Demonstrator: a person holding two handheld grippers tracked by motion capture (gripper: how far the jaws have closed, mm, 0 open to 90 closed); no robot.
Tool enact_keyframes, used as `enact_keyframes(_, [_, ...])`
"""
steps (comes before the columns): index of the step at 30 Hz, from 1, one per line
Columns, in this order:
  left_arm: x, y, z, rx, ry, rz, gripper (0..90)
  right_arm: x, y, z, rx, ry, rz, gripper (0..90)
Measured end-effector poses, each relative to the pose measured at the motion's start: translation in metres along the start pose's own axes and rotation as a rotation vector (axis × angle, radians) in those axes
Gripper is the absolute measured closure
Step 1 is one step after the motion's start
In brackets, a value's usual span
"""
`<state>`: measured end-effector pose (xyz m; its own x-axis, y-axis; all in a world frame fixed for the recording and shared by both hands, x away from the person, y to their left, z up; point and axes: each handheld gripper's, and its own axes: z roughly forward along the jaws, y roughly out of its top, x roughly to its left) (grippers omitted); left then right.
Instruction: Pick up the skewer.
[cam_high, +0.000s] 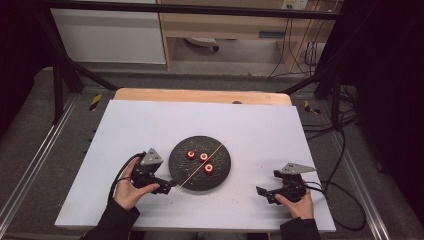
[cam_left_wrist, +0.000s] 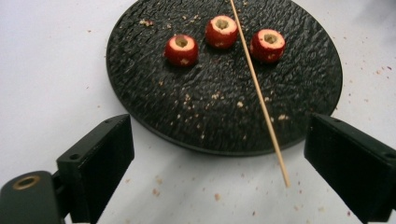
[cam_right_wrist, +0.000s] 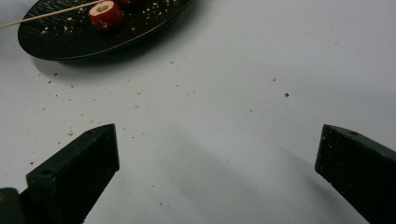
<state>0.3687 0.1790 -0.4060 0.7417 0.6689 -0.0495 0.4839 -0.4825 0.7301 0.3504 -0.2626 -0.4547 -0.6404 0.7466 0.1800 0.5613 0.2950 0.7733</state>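
- Three red fruit pieces sit on the black plate (cam_high: 200, 172), each with a cored pale top: first piece (cam_left_wrist: 181, 49), second piece (cam_left_wrist: 222, 31), third piece (cam_left_wrist: 267, 45); all upright, apart from one another, in a loose row.
- Wooden skewer (cam_left_wrist: 259, 95) lies slantwise across the plate, passing between the second and third pieces; its near tip overhangs the rim and ends over the white bench (cam_high: 150, 125).
- Left hand-held gripper (cam_high: 167, 186) sits just beside the plate's near-left edge, jaws spread wide with nothing between them; in the left gripper view the skewer tip lies between the jaws, closer to the right-hand one, not touching either.
- Left hand (cam_high: 130, 190) grips its handle, dark sleeve below.
- Right hand-held gripper (cam_high: 265, 192) rests well apart from the plate on the right side of the bench, jaws spread, holding nothing; bare white surface between them.
- Right hand (cam_high: 297, 202) holds it from below.
- Crumbs (cam_right_wrist: 137, 106) scattered over plate and bench near the rim.
- Plate lies roughly mid-bench, between the two grippers.
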Motion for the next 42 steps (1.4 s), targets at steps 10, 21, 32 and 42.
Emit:
enact_keyframes(10, [-0.013,0.019,0.019,0.044,-0.006,0.004,13.2,0.0,0.0,0.0,-0.002,0.002,-0.002,0.7])
enact_keyframes(21, [-0.027,0.036,0.044,0.117,0.013,0.014,24.1,0.0,0.0,0.0,-0.001,0.004,-0.005,0.8])
enact_keyframes(32, [-0.027,0.041,0.059,0.165,0.037,-0.006,45.4,0.0,0.0,0.0,-0.003,0.008,0.0,1.0])
enact_keyframes(42, [-0.032,0.045,0.067,0.24,0.029,0.005,66.5,0.0,0.0,0.0,-0.002,0.01,-0.003,1.0])
